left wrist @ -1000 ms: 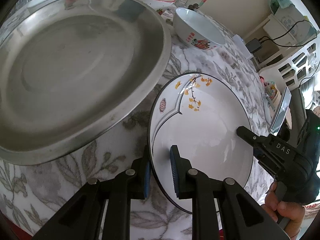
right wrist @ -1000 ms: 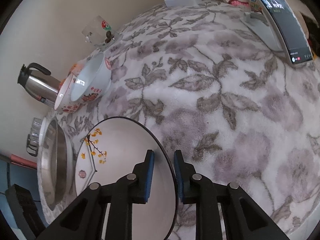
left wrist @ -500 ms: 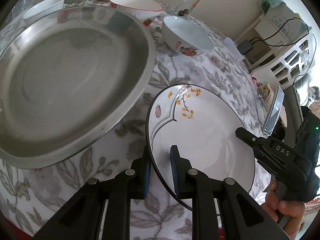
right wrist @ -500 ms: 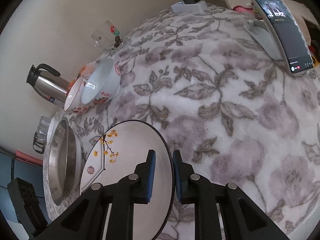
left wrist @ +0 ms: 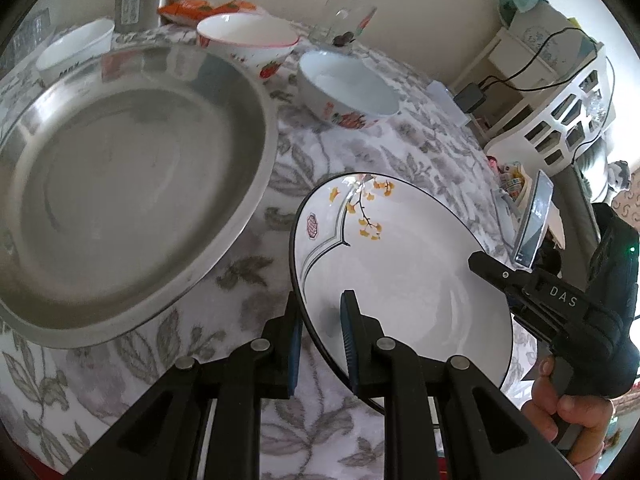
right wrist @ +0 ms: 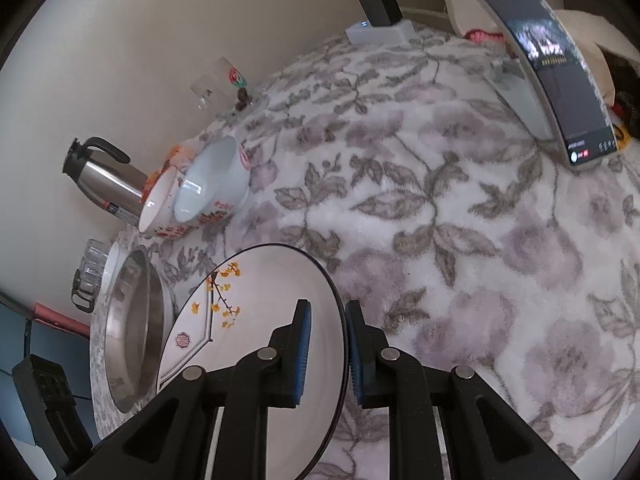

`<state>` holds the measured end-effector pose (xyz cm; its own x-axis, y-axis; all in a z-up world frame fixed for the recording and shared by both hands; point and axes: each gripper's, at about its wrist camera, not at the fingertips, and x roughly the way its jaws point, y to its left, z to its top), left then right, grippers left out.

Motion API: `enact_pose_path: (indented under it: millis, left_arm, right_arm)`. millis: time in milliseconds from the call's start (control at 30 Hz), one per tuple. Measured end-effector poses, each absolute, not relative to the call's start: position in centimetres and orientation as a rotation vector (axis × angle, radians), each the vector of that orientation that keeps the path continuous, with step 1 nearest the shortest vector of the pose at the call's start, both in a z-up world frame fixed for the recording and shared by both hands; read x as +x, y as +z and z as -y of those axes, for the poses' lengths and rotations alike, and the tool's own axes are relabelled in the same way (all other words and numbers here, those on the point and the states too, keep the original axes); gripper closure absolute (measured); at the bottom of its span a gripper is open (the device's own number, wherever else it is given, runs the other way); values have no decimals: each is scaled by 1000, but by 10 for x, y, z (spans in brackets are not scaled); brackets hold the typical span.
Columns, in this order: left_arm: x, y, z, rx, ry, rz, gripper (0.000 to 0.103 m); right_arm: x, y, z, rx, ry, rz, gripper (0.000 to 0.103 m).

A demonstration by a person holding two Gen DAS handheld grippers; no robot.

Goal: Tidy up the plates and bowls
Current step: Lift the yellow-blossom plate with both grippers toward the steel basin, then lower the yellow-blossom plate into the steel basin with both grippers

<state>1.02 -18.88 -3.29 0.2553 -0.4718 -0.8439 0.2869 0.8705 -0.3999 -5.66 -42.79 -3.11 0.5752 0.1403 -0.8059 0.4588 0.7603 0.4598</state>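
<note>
White glazed ceramic, black-rimmed and painted with yellow leaves, is what I hold: the plate [left wrist: 404,280] sits between my two claws, clear of the worktop [right wrist: 460,220] and tilted, with its decorated edge toward the steel basin [left wrist: 120,184]. My left claw [left wrist: 320,336] is closed narrow on the near rim, one pad above the plate and one below. My right claw [right wrist: 325,344] is closed the same way on the opposite rim. Both grips are shallow, taking only the rim band. Hazard 1: glaze is slick, and if either hand rolls or one pulls away from the other, the rim could slide out of the pads; the plate would then pivot on the remaining claw and drop. The worktop covering looks soft, but the basin rim does not. Hazard 2: the basin lies just beside the plate's left edge, so a sideways carry at low height could strike metal and chip the rim. Hazard 3: two bowls [left wrist: 348,92] stand beyond, near a glass [left wrist: 344,16] and a steel flask [right wrist: 108,180]; a wide swing toward them could knock the glass over. Keep both claws level with each other and at constant spacing.
</note>
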Motion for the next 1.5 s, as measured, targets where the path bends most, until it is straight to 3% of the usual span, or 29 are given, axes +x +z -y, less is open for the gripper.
enact_pose_path:
  millis: [767, 1500]
  left_arm:
    - [10, 56, 158, -218, -588, -954, 83]
    - [53, 56, 46, -376, -435, -977, 84]
  right_arm:
    - [-69, 55, 398, 625, -155, -701, 84]
    - [-8, 49, 294, 593, -72, -776, 84]
